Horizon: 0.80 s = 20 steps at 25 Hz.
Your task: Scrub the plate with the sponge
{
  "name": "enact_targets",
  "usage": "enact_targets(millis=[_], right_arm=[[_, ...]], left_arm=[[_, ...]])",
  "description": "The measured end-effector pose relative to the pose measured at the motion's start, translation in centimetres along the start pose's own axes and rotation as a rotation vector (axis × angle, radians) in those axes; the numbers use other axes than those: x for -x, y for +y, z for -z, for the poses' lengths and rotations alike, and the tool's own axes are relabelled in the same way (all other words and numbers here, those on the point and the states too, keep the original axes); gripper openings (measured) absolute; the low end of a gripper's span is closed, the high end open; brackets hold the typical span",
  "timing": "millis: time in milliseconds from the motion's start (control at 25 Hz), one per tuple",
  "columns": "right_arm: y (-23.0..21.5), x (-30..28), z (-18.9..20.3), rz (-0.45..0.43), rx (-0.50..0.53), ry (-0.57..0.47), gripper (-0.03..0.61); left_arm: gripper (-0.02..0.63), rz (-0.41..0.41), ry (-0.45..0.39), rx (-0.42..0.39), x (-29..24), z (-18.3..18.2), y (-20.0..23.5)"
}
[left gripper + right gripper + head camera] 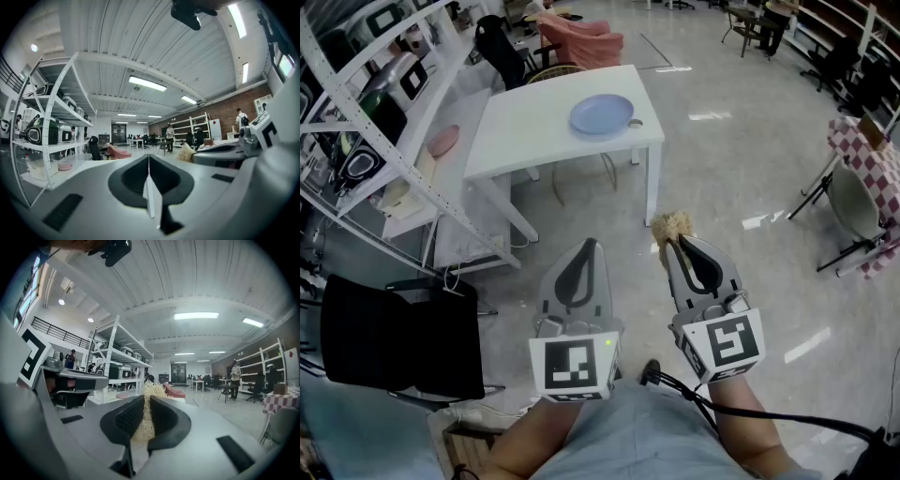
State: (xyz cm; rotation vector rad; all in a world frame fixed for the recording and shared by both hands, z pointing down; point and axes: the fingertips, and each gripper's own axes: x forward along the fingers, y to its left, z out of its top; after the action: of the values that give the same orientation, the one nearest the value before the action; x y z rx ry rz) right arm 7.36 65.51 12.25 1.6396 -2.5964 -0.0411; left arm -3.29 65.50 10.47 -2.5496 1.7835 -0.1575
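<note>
Head view: the left gripper [586, 248] and the right gripper [673, 246] hang side by side above the floor, short of the white table [525, 141]; the blue plate [602, 114] lies on that table, well apart from both; the straw-coloured sponge [671, 226] sticks out at the right gripper's tip. Left gripper view: the jaws meet, nothing between them. Right gripper view: the jaws are clamped on the sponge; its fibres bulge above them.

The sponge [672, 226] is rough and fibrous, the plate [602, 114] smooth, the floor [741, 169] glossy.
</note>
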Motion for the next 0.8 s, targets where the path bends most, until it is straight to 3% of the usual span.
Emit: enact_targets(millis=[640,800], right_arm=[[-2.8,0.3,0.9,-0.019,-0.002,-0.002,0.045],[-2.3,-1.1,1.2,-0.061,-0.030,-0.001,0.046]], left_arm=[[0.017,-0.001,0.001,-0.029,-1.5,0.5,-2.3],[0.017,-0.013,0.024,-0.014,-2.5,1.3,-1.4]])
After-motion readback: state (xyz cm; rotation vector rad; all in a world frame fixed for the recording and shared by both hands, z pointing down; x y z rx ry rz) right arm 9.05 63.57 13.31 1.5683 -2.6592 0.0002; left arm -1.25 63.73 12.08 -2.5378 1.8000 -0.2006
